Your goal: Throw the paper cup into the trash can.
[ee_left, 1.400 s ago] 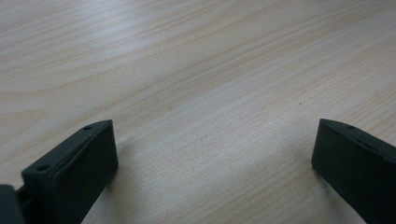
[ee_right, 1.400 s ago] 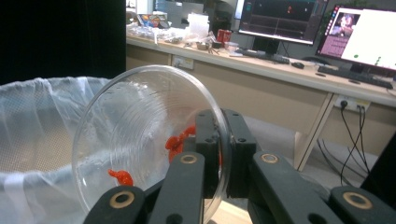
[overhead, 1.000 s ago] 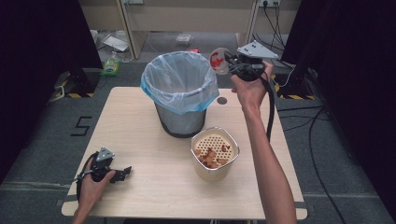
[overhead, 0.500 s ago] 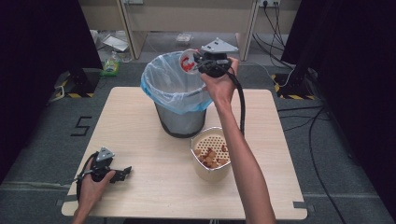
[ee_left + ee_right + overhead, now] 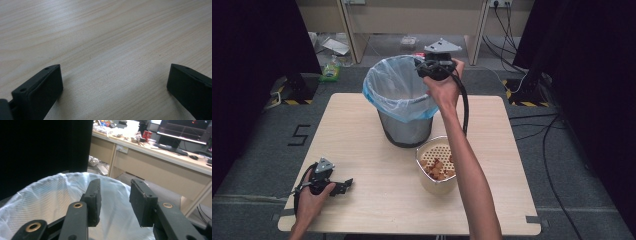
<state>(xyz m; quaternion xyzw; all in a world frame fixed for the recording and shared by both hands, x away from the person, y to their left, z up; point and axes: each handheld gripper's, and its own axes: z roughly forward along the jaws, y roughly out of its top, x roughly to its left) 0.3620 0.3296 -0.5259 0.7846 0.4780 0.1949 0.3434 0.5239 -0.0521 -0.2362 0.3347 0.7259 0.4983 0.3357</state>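
**Red item gone from my right jaws, drop into the bin looks done**

A second ago my right gripper was out to the right of the bin, carrying something red and white. Half a second ago it was at the rim with red still showing between the jaws. Now it hangs over the far right rim of the bin and the jaws stand partly apart with nothing between them; the right gripper view shows a clear gap, with the pale blue bin liner below. I judge the item was let go into the bin, though I can't see it inside from any view.

My left gripper has not moved: it rests on the table at the near left corner, jaws wide apart, bare wood between them in the left gripper view.

The perforated basket sits just in front of the bin, near my right forearm, with brown pieces left in it.

So one piece is cleared; my guess is that the right hand goes back for the next thing.
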